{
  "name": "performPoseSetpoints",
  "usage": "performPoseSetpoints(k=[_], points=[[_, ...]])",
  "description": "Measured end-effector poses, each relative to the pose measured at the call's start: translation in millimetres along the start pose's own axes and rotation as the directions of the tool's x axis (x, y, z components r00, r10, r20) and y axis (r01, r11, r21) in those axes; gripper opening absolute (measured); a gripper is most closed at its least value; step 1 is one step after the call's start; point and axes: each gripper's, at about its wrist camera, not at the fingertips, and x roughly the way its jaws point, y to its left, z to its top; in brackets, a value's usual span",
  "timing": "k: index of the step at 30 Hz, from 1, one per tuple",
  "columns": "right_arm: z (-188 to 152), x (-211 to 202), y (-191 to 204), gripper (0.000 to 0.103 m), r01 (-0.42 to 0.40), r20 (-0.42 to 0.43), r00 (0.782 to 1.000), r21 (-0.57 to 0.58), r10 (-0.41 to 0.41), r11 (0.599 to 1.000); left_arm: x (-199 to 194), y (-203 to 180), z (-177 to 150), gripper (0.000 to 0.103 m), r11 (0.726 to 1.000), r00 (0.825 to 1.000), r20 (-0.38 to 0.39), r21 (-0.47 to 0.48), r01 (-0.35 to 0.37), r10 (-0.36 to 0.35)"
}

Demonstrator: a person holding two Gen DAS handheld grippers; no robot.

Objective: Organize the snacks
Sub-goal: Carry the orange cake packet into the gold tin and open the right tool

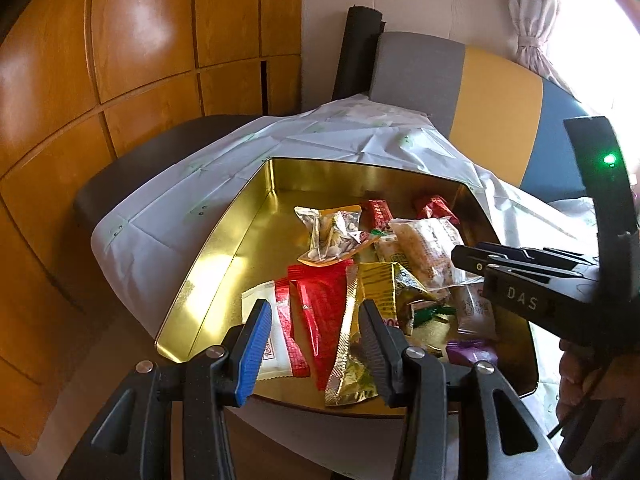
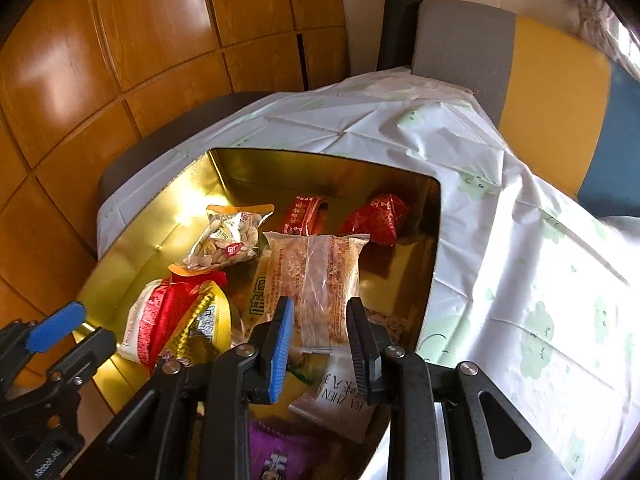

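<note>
1. The snacks lie heaped in a gold tin [image 1: 224, 248] on the table – a clear pack of seeds [image 2: 224, 246] toward 11 o'clock in the right wrist view, two red packets [image 2: 376, 216] at 12 to 1 o'clock, a clear cracker pack [image 2: 316, 276] at centre.
2. The right gripper [image 2: 320, 344] hangs over the cracker pack, its tongs released, holding nothing.
3. The left gripper [image 1: 316, 344] is likewise spread, above the red and white sachet [image 1: 280, 328] and a gold sachet [image 1: 352, 360].
4. Outward lies the white tablecloth [image 2: 500, 240] – no snacks on it.
5. Collecting looks done; any tidying inside the tin seems left.
</note>
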Motion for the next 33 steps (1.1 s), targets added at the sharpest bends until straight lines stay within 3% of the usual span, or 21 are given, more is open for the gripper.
performPoseSetpoints(k=[16, 28, 30, 32, 33], points=[[-21.2, -28.7, 10.0, 0.031, 0.058, 0.058, 0.997, -0.003, -0.058, 0.998, -9.1, -8.9, -1.3, 0.046, 1.000, 1.000, 0.017, 0.011, 0.014, -0.014], [-26.8, -21.5, 11.4, 0.031, 0.072, 0.035, 0.997, 0.002, -0.072, 0.997, -4.2, -6.3, -2.6, 0.046, 1.000, 1.000, 0.006, 0.003, -0.001, 0.001], [-27.4, -24.3, 12.2, 0.039, 0.068, 0.039, 0.997, 0.006, -0.068, 0.998, -3.4, -4.7, -2.2, 0.046, 1.000, 1.000, 0.004, -0.002, -0.008, 0.008], [-28.3, -31.3, 13.0, 0.054, 0.078, 0.062, 0.995, 0.011, -0.078, 0.997, -4.5, -2.7, -1.5, 0.046, 1.000, 1.000, 0.010, -0.011, -0.015, 0.016], [-29.1, -35.8, 13.8, 0.054, 0.084, 0.077, 0.993, 0.009, -0.085, 0.996, -6.0, -2.3, -0.7, 0.046, 1.000, 1.000, 0.015, -0.013, -0.018, 0.018]])
